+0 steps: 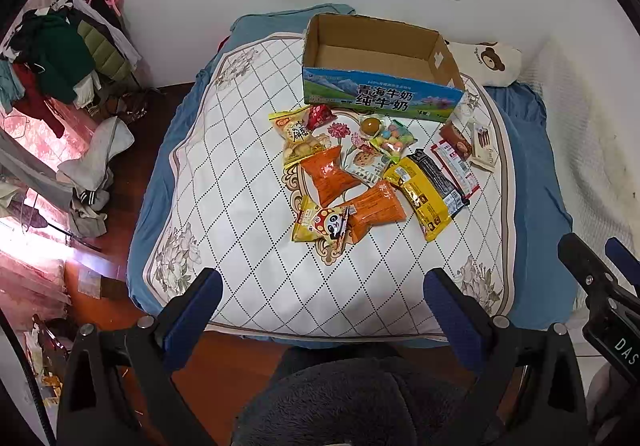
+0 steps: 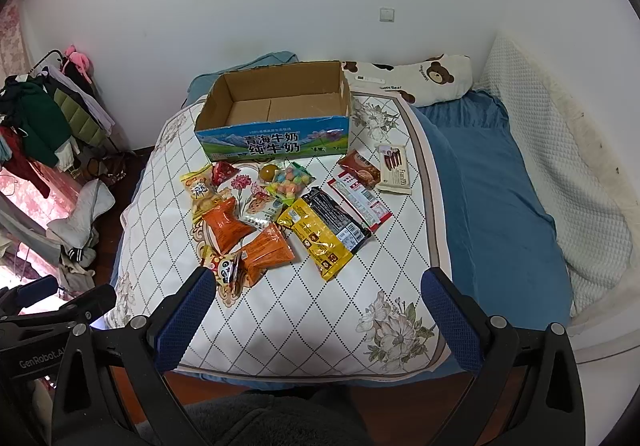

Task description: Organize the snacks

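Note:
An open cardboard milk box (image 1: 376, 64) (image 2: 276, 114) with a blue printed front stands empty at the far side of the white quilted mat (image 1: 240, 206) (image 2: 320, 306). Several snack packets lie in front of it: two orange bags (image 1: 330, 174) (image 2: 226, 226), a yellow packet (image 1: 424, 198) (image 2: 320, 238), a panda packet (image 1: 324, 224) (image 2: 224, 266), a candy bag (image 1: 394, 136) (image 2: 292, 180), a white wafer box (image 1: 484, 146) (image 2: 394, 168). My left gripper (image 1: 322, 286) and right gripper (image 2: 318, 286) are open and empty, held back over the mat's near edge.
The mat lies on a blue bed (image 2: 492, 182) against a white wall. A bear-print pillow (image 2: 420, 76) lies behind the box. A rack of clothes (image 1: 60, 54) and a clothes pile (image 1: 92, 174) stand at the left on the wooden floor.

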`<state>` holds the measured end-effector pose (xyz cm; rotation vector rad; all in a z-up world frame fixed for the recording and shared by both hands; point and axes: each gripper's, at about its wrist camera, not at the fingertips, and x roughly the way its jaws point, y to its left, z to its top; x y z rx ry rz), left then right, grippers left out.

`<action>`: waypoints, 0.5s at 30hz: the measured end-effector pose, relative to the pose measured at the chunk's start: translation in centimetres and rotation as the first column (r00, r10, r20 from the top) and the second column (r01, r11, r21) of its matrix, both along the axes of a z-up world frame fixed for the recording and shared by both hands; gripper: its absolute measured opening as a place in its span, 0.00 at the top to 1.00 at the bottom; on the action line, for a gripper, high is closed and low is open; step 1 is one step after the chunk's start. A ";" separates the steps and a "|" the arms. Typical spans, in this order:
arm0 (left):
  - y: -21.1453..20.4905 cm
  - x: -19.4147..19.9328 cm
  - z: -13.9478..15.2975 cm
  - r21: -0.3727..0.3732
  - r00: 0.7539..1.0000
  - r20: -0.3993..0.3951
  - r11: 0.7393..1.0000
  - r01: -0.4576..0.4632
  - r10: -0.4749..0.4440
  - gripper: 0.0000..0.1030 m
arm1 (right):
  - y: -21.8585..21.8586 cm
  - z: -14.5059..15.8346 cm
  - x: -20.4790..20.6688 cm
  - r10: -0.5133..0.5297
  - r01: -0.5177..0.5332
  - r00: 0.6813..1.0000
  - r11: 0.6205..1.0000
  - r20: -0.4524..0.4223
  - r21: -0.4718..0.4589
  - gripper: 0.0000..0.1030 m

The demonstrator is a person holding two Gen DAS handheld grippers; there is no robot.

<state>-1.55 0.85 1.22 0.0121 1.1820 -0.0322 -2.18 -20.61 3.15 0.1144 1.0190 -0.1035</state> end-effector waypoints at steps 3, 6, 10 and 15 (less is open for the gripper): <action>0.0 0.0 0.0 -0.001 1.000 0.004 1.000 -0.002 0.002 0.00 | 0.1 0.1 0.0 -0.001 0.001 1.000 1.000 0.001 0.002 0.00; 0.1 0.1 0.0 0.001 1.000 0.009 1.000 -0.004 0.004 0.00 | 0.0 0.1 0.3 -0.007 0.007 1.000 1.000 -0.002 0.022 0.00; 0.6 1.7 -1.0 0.020 0.999 0.037 0.999 -0.036 0.035 0.00 | -0.8 -1.8 1.2 -0.026 0.026 1.000 0.998 -0.007 0.052 0.00; 1.7 5.2 -4.5 0.081 0.997 0.025 0.994 -0.069 0.067 0.00 | -2.1 -5.9 4.0 -0.059 0.062 0.998 0.994 -0.031 0.091 0.00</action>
